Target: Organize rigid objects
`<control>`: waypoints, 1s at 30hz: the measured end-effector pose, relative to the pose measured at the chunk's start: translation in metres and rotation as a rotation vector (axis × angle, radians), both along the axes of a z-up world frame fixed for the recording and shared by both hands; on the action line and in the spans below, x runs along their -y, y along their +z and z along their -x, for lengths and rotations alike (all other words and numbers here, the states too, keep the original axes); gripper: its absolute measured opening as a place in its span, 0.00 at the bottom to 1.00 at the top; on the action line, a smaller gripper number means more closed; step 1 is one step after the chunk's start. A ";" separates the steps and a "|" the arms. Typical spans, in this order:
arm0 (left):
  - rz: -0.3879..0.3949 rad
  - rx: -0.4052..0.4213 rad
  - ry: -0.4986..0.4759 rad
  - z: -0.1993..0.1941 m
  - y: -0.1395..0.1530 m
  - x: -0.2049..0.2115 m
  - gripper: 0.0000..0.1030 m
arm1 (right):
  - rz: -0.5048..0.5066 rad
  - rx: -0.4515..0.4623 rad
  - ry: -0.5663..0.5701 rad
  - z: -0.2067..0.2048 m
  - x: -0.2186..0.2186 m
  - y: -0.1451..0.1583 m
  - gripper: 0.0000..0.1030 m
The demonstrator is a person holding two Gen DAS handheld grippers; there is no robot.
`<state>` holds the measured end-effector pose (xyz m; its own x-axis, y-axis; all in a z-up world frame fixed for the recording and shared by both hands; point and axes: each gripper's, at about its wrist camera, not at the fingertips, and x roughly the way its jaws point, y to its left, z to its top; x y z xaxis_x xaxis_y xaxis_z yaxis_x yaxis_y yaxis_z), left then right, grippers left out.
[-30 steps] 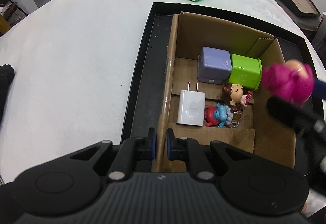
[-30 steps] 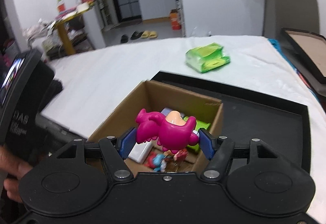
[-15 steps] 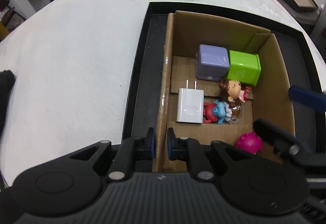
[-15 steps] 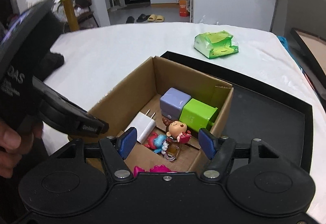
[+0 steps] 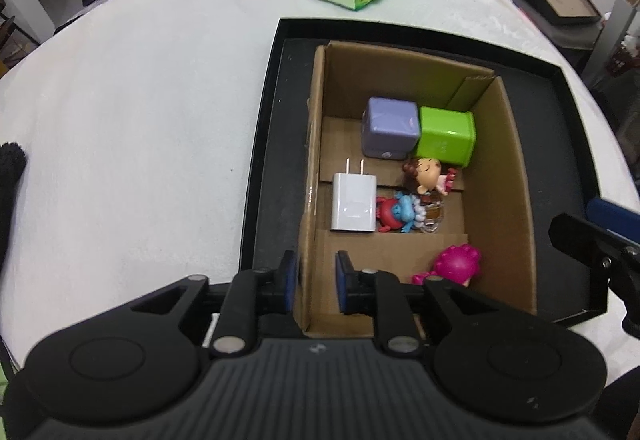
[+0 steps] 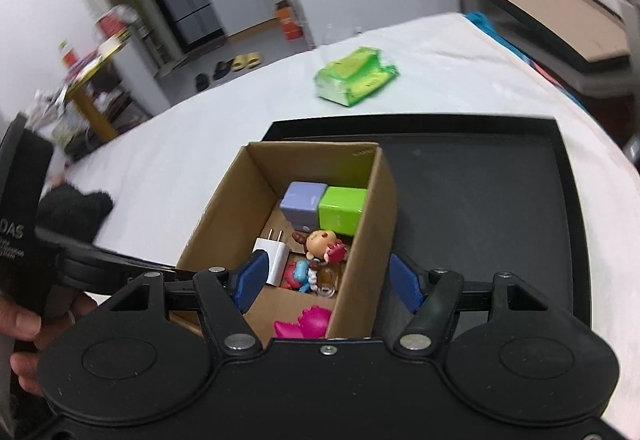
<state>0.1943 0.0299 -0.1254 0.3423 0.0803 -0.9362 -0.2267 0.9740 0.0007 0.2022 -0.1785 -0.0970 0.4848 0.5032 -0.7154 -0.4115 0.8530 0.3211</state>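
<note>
Between your left gripper's (image 5: 316,280) narrowly parted fingers stands the box's (image 5: 310,200) left wall, with small gaps either side. Just ahead of your right gripper (image 6: 326,280), spread wide and empty, the pink toy (image 6: 306,322) lies in the box's near corner.

The magenta plastic toy figure (image 5: 460,261), which one second earlier was clamped between the fingers of the right gripper (image 6: 326,282) above the open brown cardboard box (image 5: 516,176), was released and was found lying on the box floor at the near right corner. The right gripper's jaws were opened wide and left empty, and the gripper was drawn back and to the right, so that its fingers straddled the box's near right wall. In the left wrist view, the gap of the left gripper (image 5: 314,282) around the box's left wall was widened slightly.
</note>
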 end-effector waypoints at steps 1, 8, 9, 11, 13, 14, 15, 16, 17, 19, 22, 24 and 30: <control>-0.002 0.010 -0.004 0.001 0.004 0.000 0.27 | -0.008 -0.011 -0.023 0.003 0.003 0.002 0.68; 0.023 0.067 -0.039 0.012 0.030 0.003 0.48 | -0.011 -0.004 -0.151 0.024 0.015 0.024 0.90; 0.020 0.074 -0.049 0.014 0.034 0.004 0.49 | -0.002 -0.003 -0.174 0.026 0.016 0.027 0.92; 0.021 0.087 -0.069 0.018 0.042 0.007 0.52 | -0.005 -0.015 -0.229 0.031 0.021 0.031 0.97; 0.028 0.102 -0.091 0.023 0.050 0.010 0.55 | -0.002 -0.007 -0.267 0.037 0.026 0.037 1.00; 0.028 0.108 -0.101 0.026 0.053 0.012 0.56 | 0.012 0.004 -0.282 0.040 0.027 0.039 1.00; 0.027 0.115 -0.110 0.028 0.056 0.013 0.58 | 0.025 0.012 -0.295 0.044 0.028 0.042 1.00; 0.026 0.124 -0.118 0.031 0.061 0.015 0.60 | 0.029 0.015 -0.303 0.048 0.029 0.045 1.00; 0.028 0.132 -0.125 0.035 0.065 0.016 0.61 | 0.025 0.015 -0.310 0.050 0.031 0.047 1.00; 0.041 0.146 -0.136 0.041 0.072 0.017 0.65 | 0.031 0.015 -0.335 0.056 0.033 0.052 1.00; 0.059 0.169 -0.146 0.053 0.083 0.018 0.73 | 0.044 0.026 -0.358 0.065 0.035 0.060 1.00; 0.056 0.186 -0.158 0.061 0.090 0.019 0.74 | 0.053 0.039 -0.376 0.072 0.036 0.066 1.00; 0.046 0.217 -0.184 0.080 0.109 0.025 0.92 | 0.073 0.068 -0.382 0.088 0.034 0.085 1.00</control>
<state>0.1138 0.0049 -0.0169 0.5401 -0.0427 -0.8405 -0.0360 0.9966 -0.0738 0.1139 -0.2122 -0.0125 0.6747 0.2268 -0.7024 -0.0784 0.9683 0.2373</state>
